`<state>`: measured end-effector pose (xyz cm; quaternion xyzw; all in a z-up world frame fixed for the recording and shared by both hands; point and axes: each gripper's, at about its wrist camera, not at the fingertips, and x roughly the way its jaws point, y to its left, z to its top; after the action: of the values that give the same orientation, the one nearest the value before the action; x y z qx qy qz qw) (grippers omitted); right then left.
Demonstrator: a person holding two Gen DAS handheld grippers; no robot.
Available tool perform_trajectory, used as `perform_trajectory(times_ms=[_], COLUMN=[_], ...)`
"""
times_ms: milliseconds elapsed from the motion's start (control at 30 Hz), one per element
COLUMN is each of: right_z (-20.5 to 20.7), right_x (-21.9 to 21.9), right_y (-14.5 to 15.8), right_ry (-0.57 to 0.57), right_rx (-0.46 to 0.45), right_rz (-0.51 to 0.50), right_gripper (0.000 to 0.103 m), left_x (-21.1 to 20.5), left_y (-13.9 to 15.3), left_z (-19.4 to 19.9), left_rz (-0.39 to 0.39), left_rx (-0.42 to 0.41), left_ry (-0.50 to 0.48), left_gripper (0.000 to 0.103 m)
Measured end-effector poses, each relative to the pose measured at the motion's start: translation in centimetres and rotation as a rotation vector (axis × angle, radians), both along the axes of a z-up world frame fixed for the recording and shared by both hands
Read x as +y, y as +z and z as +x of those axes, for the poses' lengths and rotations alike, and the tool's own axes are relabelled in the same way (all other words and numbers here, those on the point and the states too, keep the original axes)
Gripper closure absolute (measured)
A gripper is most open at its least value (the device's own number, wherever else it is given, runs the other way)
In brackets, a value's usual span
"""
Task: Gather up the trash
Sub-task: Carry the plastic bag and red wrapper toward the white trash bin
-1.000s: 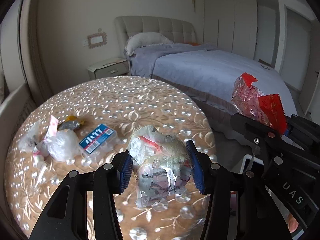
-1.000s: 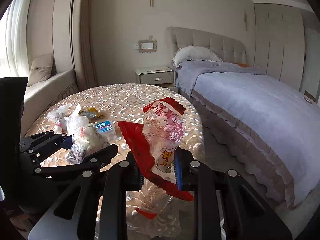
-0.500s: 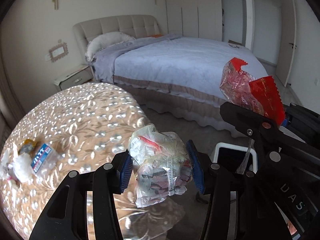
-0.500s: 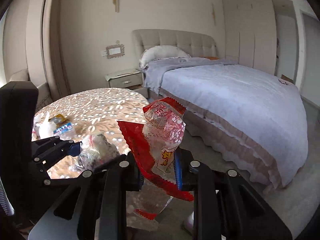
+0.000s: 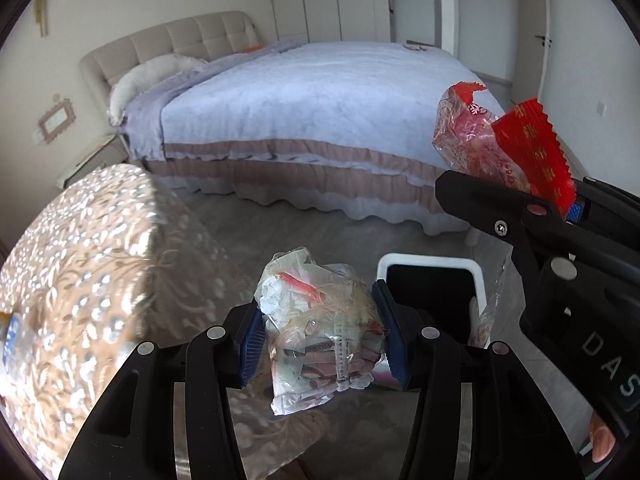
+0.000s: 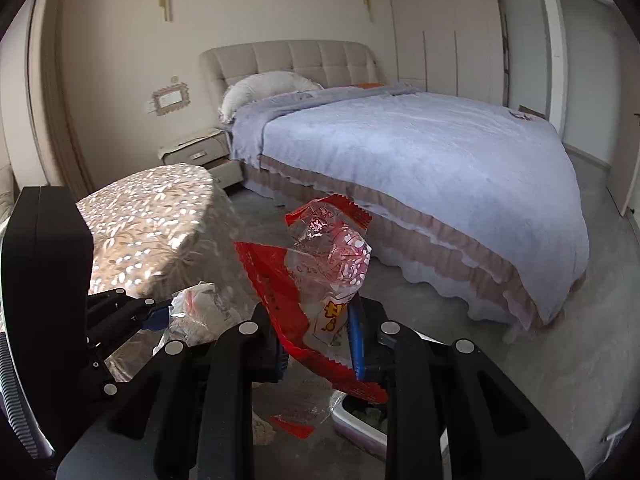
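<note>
My left gripper [image 5: 324,336] is shut on a crumpled clear plastic bag [image 5: 320,328] stuffed with wrappers, held in the air past the round table's edge. Just beyond it on the floor stands a white-rimmed trash bin [image 5: 430,266] with a dark inside. My right gripper [image 6: 318,344] is shut on a red and clear snack wrapper [image 6: 320,272]; in the left wrist view that right gripper [image 5: 560,204] and the snack wrapper [image 5: 504,148] hang at the right, above the bin. The left gripper [image 6: 160,316] with the plastic bag [image 6: 200,312] shows low at the left in the right wrist view. The bin's rim [image 6: 356,428] peeks out below the right jaws.
A round table with a floral gold cloth [image 5: 80,280] sits at the left, with a blue packet [image 5: 10,340] at its far left edge. A large bed with a lilac cover [image 5: 320,100] fills the background. Grey floor [image 6: 520,360] lies between bed and bin. A fingertip [image 5: 602,440] shows at the lower right.
Both grippers have swung from over the table toward the right and downward, carrying their trash. The table has slid to the left of the view and the white-rimmed bin has come closer.
</note>
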<state>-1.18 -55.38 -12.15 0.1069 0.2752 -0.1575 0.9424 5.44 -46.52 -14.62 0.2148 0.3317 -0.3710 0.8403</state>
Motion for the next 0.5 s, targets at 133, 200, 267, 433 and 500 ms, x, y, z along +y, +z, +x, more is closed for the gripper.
perform_trajectory(times_ms=[133,200,267,433,500], right_z=[-0.2,-0.3,-0.4,-0.8,-0.7], right_x=[-1.9,-2.7,-3.6,-6.4,-7.8], right_y=[-1.6,-2.5,-3.4,-6.3,-7.8], right_ry=[-0.04,-0.054,-0.072,-0.134,-0.163], right_rx=[0.025,0.04,0.055,0.108,0.134], right_rz=[0.026,0.04,0.049,0.086,0.107], right_gripper=[0.078,0.078,0.078,0.078,0.078], left_x=[-2.0,-3.0,-4.2,-7.4,-8.8], left_y=[-1.8,-2.7,-3.6,-5.8,-7.2], left_z=[0.0,0.0,-0.1,0.3,0.2], left_rz=[0.006,0.018,0.029,0.056,0.079], left_rx=[0.047,0.057,0.076,0.131,0.145], left_ry=[-0.041,-0.061,-0.087,-0.149,-0.175], left_gripper=[0.053,0.053,0.053,0.053,0.053])
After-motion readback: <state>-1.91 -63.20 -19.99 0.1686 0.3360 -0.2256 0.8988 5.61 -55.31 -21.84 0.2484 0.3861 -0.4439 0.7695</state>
